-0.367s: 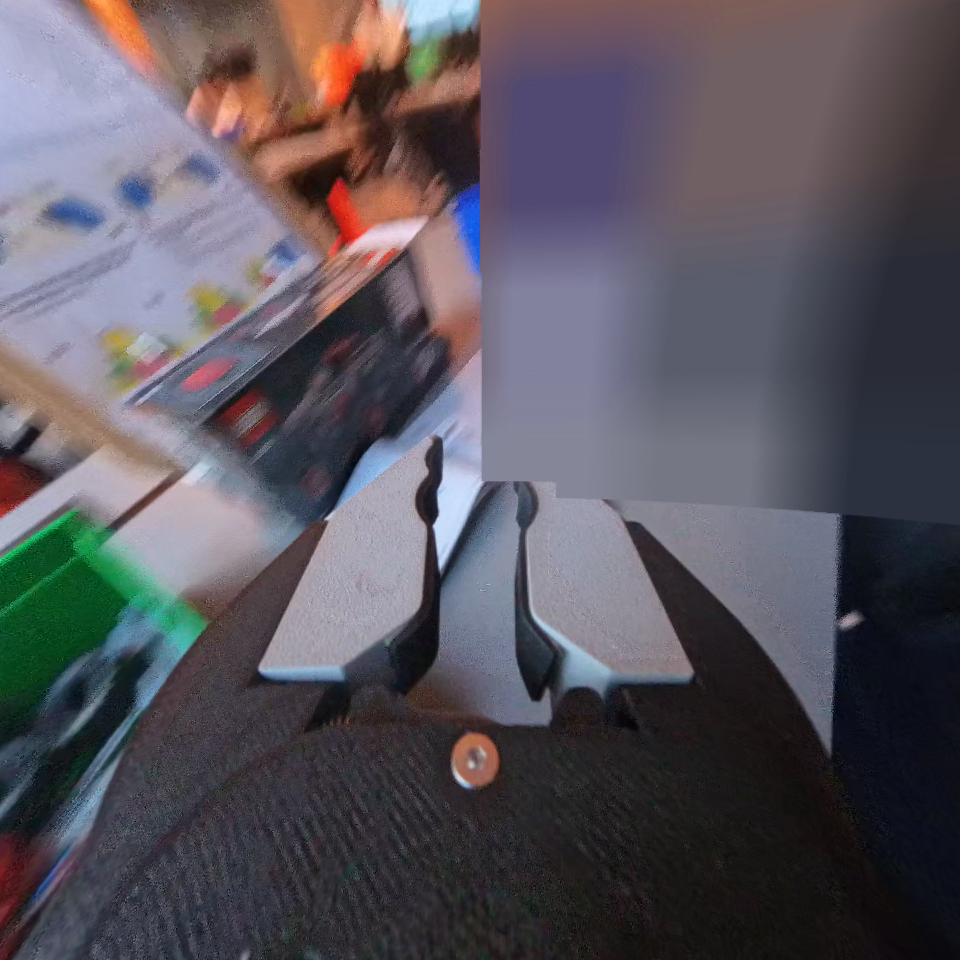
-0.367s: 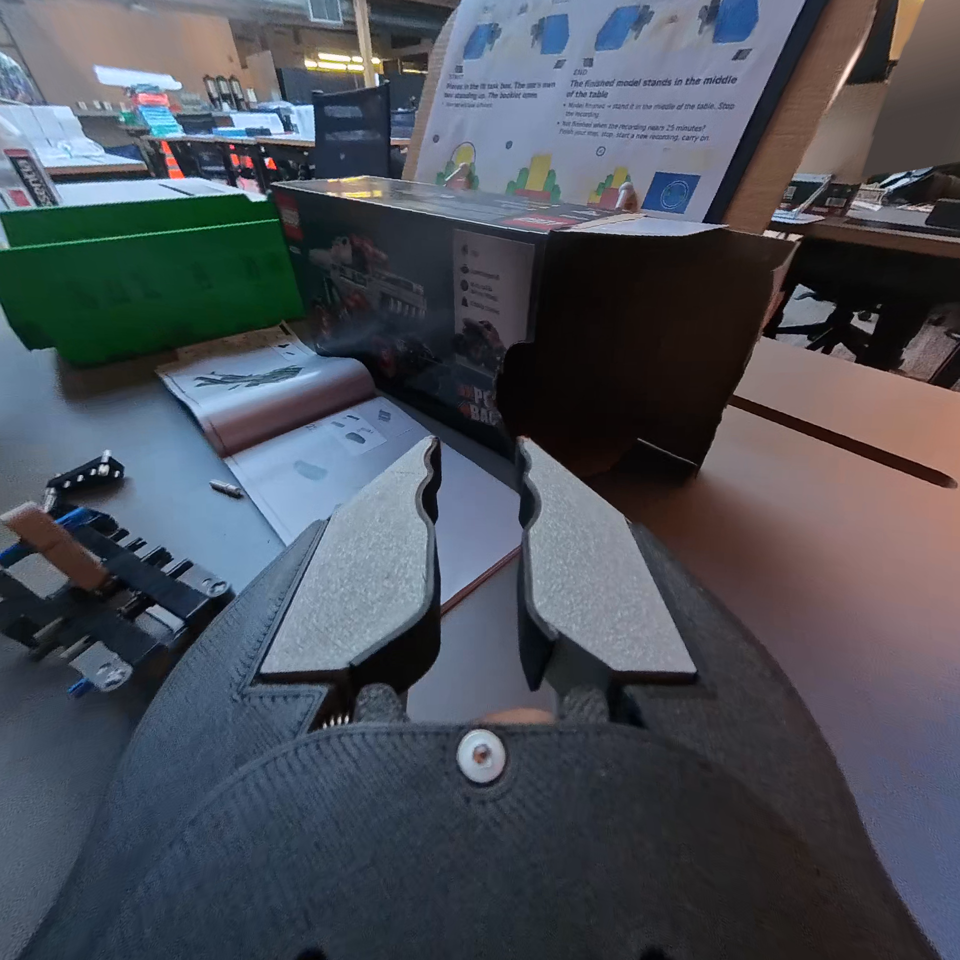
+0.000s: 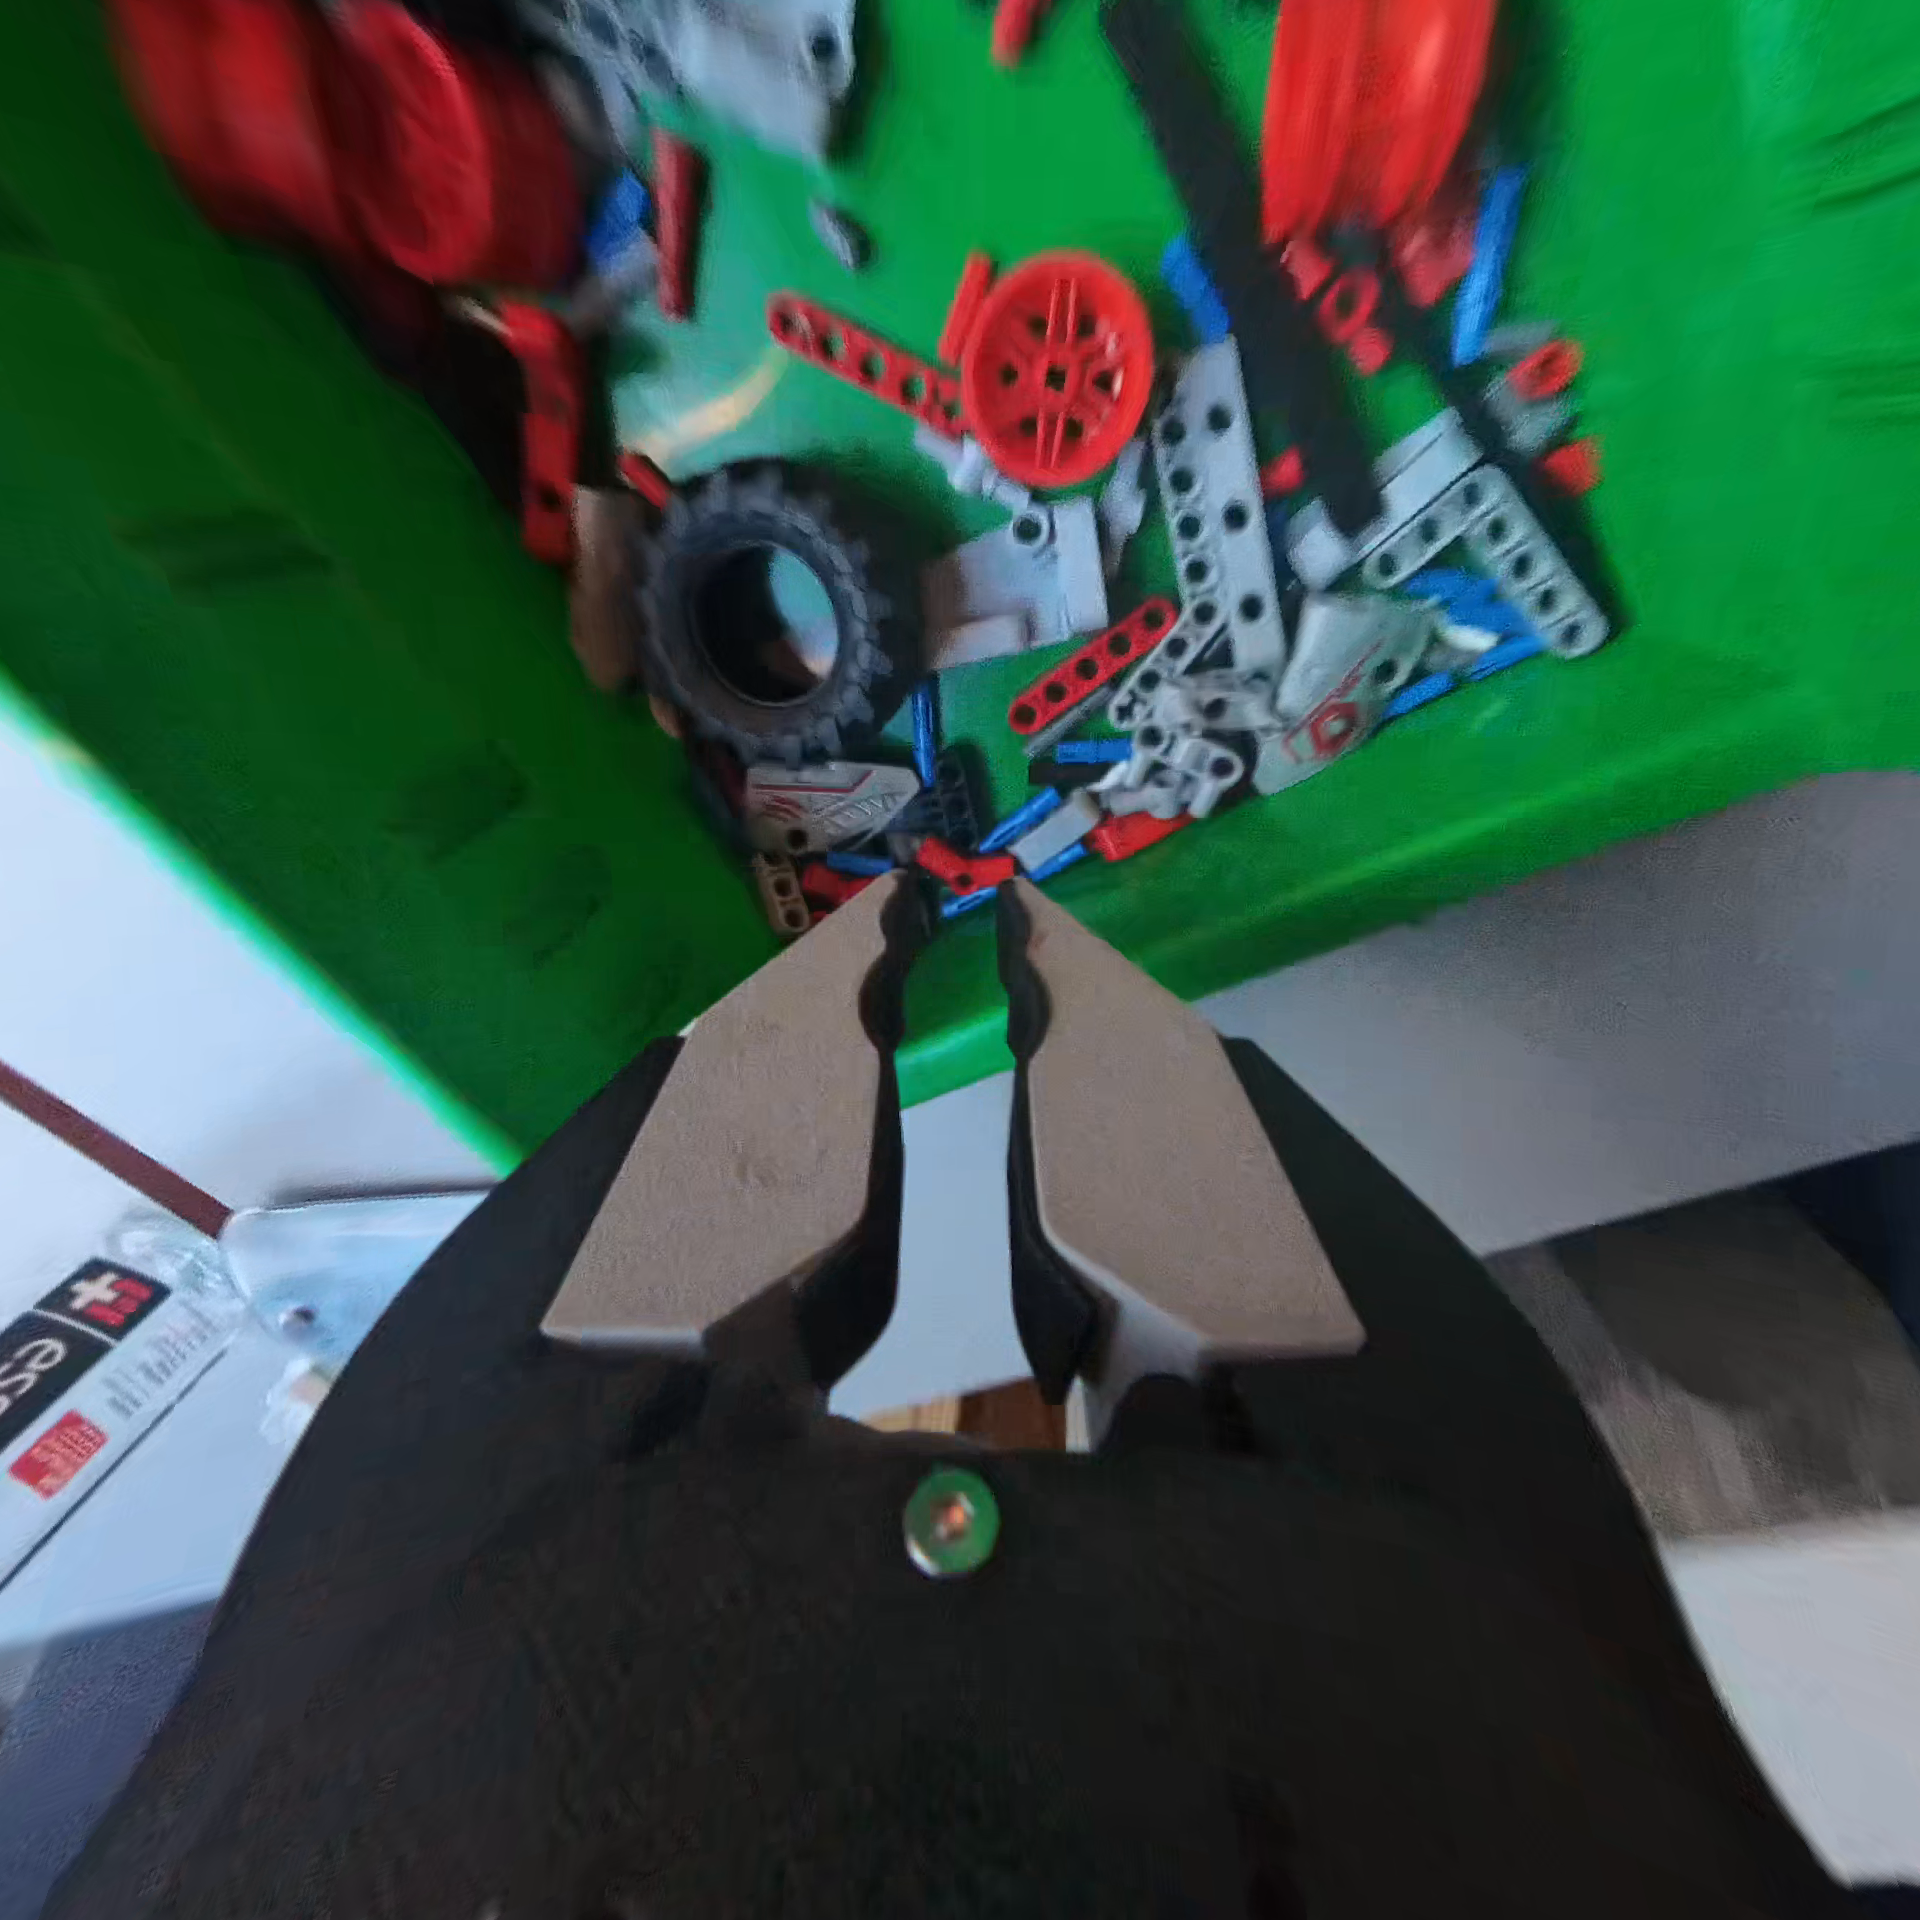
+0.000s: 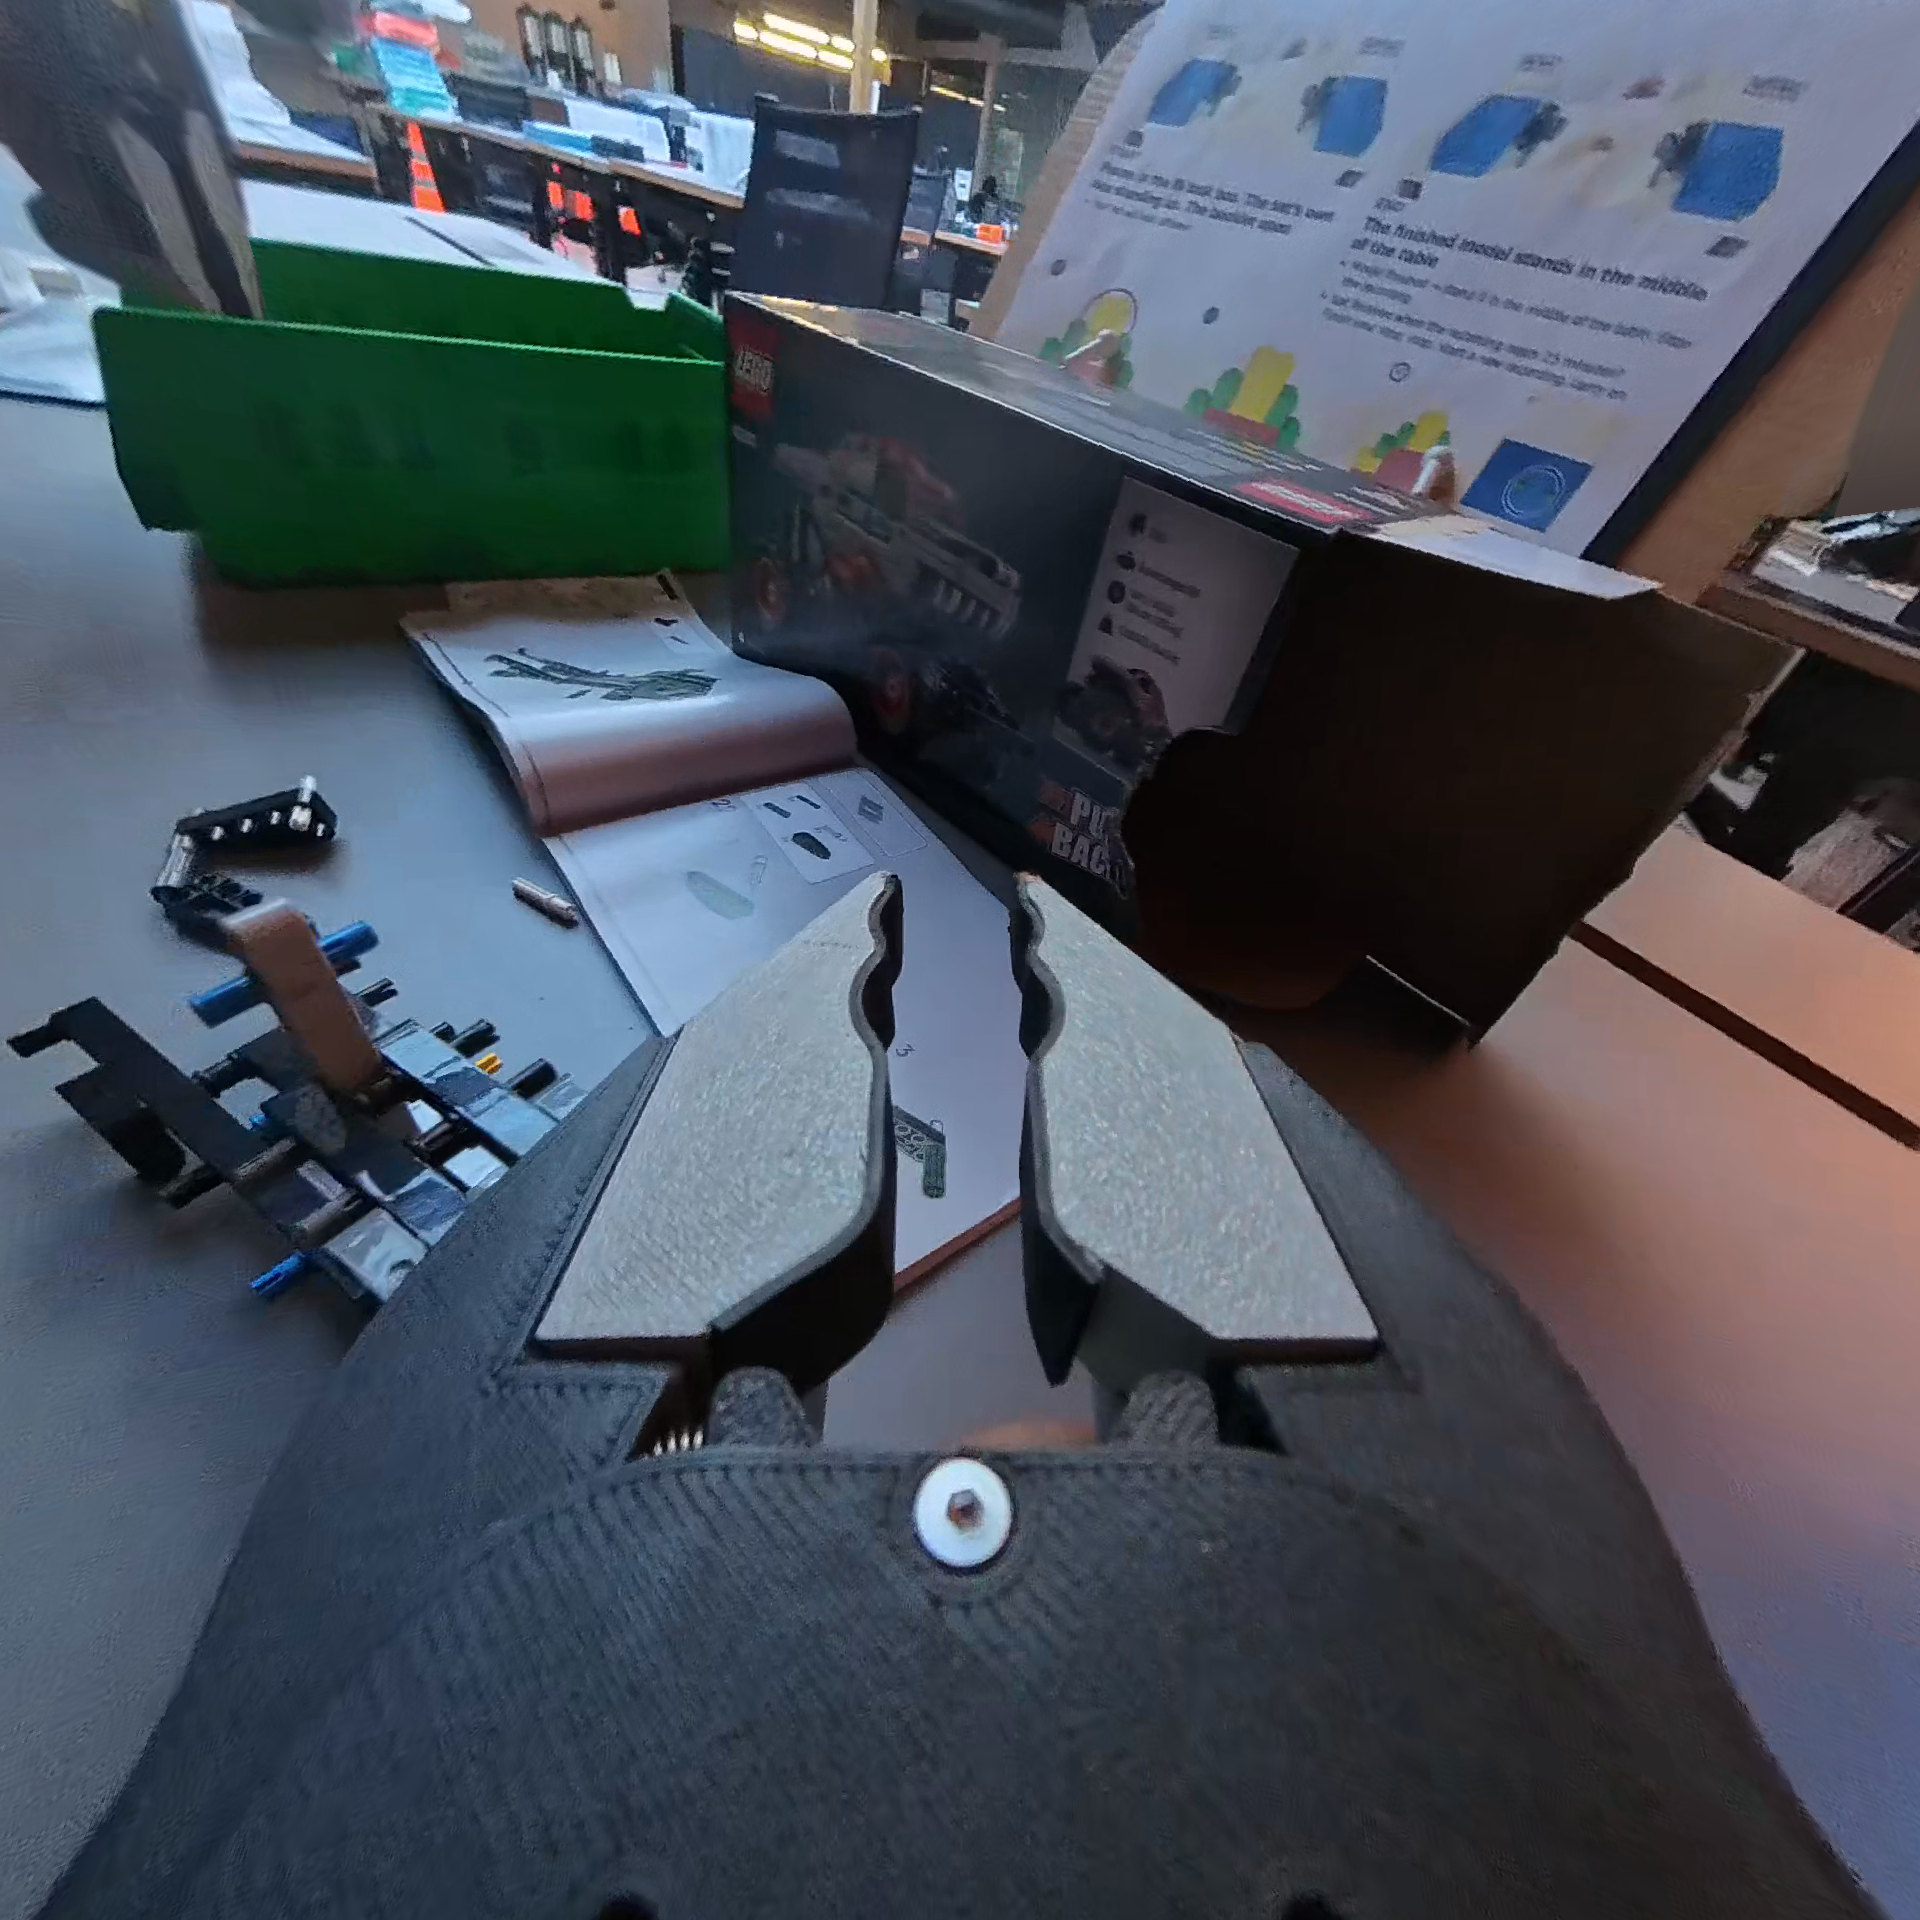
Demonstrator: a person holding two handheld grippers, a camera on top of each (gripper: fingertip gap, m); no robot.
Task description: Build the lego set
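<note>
In the left wrist view my left gripper [image 3: 954, 891] is open and empty, pointing down into the green bin [image 3: 343, 727]. Its tips are just short of a small red connector [image 3: 961, 865] in a pile of loose pieces. A black tyre [image 3: 764, 613], a red wheel hub [image 3: 1055, 369] and grey beams [image 3: 1216, 520] lie farther in. In the right wrist view my right gripper [image 4: 956, 899] is open and empty, low over the open instruction booklet [image 4: 727, 852]. The black partial build [image 4: 281, 1122] with blue pins lies on the table to its left.
The dark set box [image 4: 1039, 623] stands behind the booklet, its open end flap to the right. The green bin [image 4: 416, 447] is at the back left, a propped poster [image 4: 1455, 260] behind the box. A black beam [image 4: 249, 831] and a small pin [image 4: 545, 902] lie near the booklet. The left gripper's tips are roughly 50 centimetres from the right gripper's. From my left tips it is roughly 8 centimetres to the red wheel hub [image 3: 1055, 369]; from my right, 45 centimetres.
My left gripper has swung from facing the box and poster to pointing down into the green bin, tips at the loose pieces. The right gripper has barely shifted. Both jaw gaps are unchanged.
</note>
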